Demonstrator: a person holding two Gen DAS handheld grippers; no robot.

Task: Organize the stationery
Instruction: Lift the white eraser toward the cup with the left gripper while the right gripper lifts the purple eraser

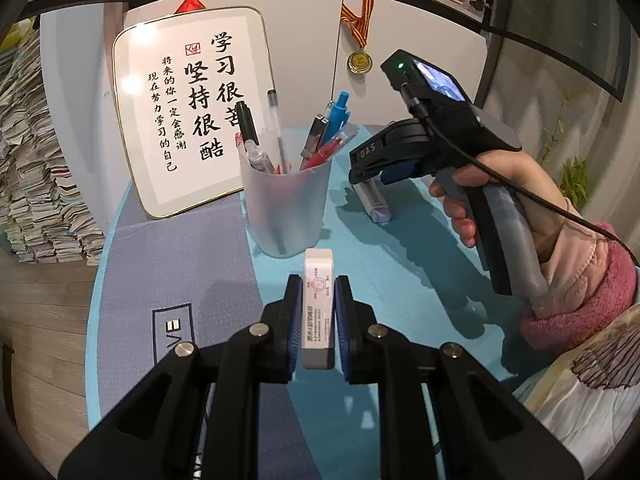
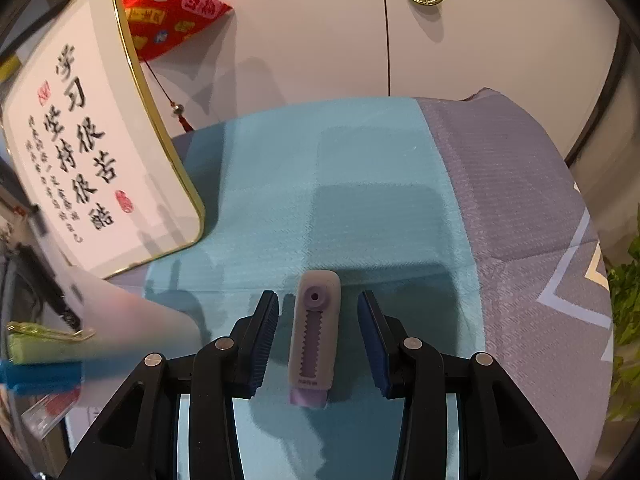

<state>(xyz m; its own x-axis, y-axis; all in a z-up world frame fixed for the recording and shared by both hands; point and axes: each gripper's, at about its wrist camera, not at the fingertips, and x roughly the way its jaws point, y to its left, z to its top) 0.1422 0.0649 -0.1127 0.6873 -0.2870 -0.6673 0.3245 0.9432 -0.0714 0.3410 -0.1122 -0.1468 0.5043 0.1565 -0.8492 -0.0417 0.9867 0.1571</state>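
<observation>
The left gripper (image 1: 318,304) is clenched on a white eraser (image 1: 319,300); the two blue pads press its long sides, and the eraser sticks out forward between the fingers, w/ printed sleeve facing the camera. It is held above the table, just in front of the frosted pen cup (image 1: 284,208), not touching it as far as I can see. The pen cup stands on the blue-and-grey tablecloth (image 1: 192,248) and holds several pens: black ones, a clear one, red and blue ones. Behind the cup a framed calligraphy board (image 1: 188,120) leans against the white wall, and a gold medal (image 1: 359,62) hangs to the right of it. In the left wrist view the right gripper (image 2: 318,336) is seen from the side, in a person's hand (image 1: 500,196) w/ pink fluffy sleeve (image 1: 580,292), pointing down to a small purple-and-white retractable eraser (image 2: 314,340) that lies flat on the cloth, well apart from the pen cup. In the right wrist view this retractable eraser lies between the fingers, long axis along them, but the jaws are released: there is a clear gap on both sides, pads do not touch it. Its purple end points toward the camera. At the left edge of that view the pen cup is blurred and very near. A stack of papers (image 1: 36,184) is at far left.
</observation>
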